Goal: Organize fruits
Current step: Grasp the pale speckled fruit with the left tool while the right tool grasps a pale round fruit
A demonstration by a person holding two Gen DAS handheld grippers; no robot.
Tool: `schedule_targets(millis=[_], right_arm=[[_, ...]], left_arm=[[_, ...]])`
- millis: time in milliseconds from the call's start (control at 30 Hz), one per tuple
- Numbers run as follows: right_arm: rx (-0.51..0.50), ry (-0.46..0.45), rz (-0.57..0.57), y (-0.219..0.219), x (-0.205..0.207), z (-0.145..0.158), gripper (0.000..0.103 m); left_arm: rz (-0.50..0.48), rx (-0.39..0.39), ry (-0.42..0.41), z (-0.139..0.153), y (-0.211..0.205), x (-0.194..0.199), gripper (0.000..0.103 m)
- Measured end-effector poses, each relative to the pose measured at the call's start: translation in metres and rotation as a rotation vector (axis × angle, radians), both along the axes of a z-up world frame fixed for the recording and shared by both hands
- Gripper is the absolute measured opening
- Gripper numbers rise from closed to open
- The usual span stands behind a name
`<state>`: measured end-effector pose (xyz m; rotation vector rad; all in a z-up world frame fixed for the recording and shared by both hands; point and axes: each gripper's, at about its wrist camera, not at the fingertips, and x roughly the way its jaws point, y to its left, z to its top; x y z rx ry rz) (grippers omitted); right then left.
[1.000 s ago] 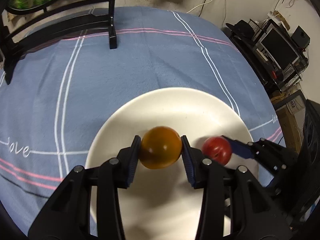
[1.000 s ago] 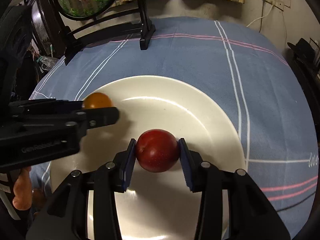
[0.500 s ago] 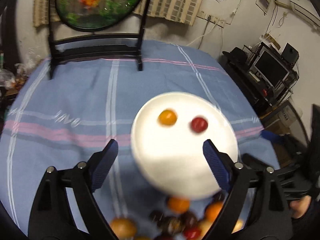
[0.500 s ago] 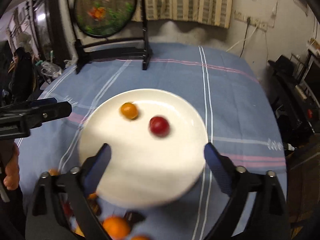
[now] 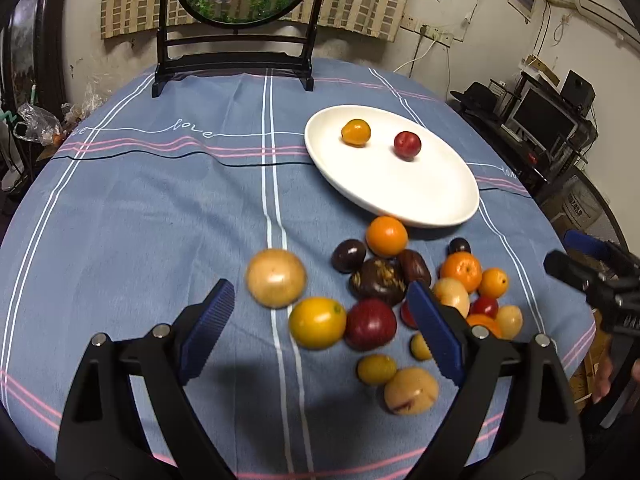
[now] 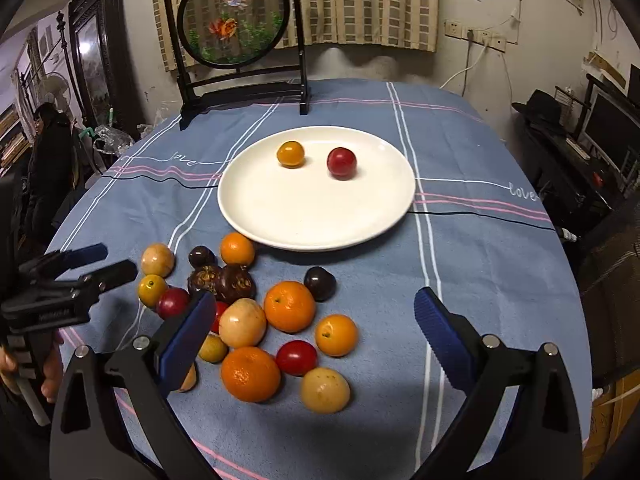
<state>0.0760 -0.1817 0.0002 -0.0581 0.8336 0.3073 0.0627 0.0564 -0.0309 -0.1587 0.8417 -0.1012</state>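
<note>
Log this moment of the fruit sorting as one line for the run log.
left tongs: open, empty | right tongs: opening, empty | white plate: yellow-orange fruit, red fruit | fruit pile: on tablecloth, unsorted

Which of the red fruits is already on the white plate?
The red fruit beside the small orange fruit on the plate. The other red ones lie in the pile on the cloth.

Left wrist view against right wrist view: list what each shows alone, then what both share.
Left wrist only: the right tool entering at the right edge.

Right wrist only: the left tool at the left edge, and a person in dark clothes in the background.

Both: the white plate with one yellow fruit and one red fruit, the loose fruit pile and the goldfish screen.
</note>
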Motion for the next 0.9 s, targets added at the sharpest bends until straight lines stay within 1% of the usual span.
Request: schedule_targets(millis=[67,133,233,300,367,433,467,500,533,567,600,633,667,733,833,900], right_arm=[[-0.017,-0.004,-0.008,-0.003,-0.009,-0.002,0.100],[-0.050,0.001,-0.021,-0.007,-0.017,-0.011,0.100],[-0.095,0.052,-0.040,-0.014,-0.026,-0.034,0.100],[-0.082,0.076,-0.032,-0.017,-0.031,-0.045,0.100],[-0.056,0.071,-0.014,-0.020,-0.036,-0.053,0.099],[-0.055,0.079,-0.006,-0.018,-0.036,-0.061,0.087],[-0.047,0.096,0.001,-0.018,-0.033,-0.066,0.071],[-0.033,0.114,0.010,-0.018,-0.030,-0.070,0.063],[-0.013,0.136,0.023,-0.018,-0.026,-0.078,0.060],[-0.006,0.147,0.032,-0.016,-0.024,-0.083,0.054],[0.000,0.163,0.044,-0.015,-0.020,-0.091,0.044],[-0.002,0.148,0.047,-0.013,-0.020,-0.092,0.042],[0.005,0.136,0.052,-0.013,-0.021,-0.090,0.037],[0.040,0.142,0.054,-0.016,-0.023,-0.086,0.036],[0.030,0.121,0.031,-0.022,-0.031,-0.079,0.036],[0.043,0.120,0.016,-0.029,-0.034,-0.075,0.037]], left_arm=[[-0.011,0.010,-0.010,0.000,-0.003,-0.009,0.090],[-0.043,0.029,-0.019,-0.001,-0.010,-0.020,0.092],[-0.105,0.039,-0.015,-0.007,-0.021,-0.033,0.093],[-0.154,0.049,-0.004,-0.012,-0.031,-0.040,0.093],[-0.189,0.064,0.013,-0.019,-0.038,-0.043,0.093],[-0.209,0.069,0.035,-0.026,-0.044,-0.044,0.093],[-0.213,0.070,0.049,-0.030,-0.046,-0.044,0.093],[-0.215,0.068,0.059,-0.032,-0.047,-0.044,0.093],[-0.214,0.061,0.074,-0.036,-0.047,-0.043,0.093],[-0.212,0.057,0.079,-0.037,-0.046,-0.043,0.093],[-0.207,0.052,0.087,-0.039,-0.045,-0.042,0.093],[-0.203,0.050,0.091,-0.040,-0.044,-0.042,0.093],[-0.197,0.049,0.096,-0.041,-0.044,-0.042,0.093],[-0.190,0.048,0.099,-0.043,-0.044,-0.043,0.093],[-0.199,0.048,0.097,-0.043,-0.048,-0.046,0.093],[-0.222,0.042,0.101,-0.045,-0.055,-0.047,0.092]])
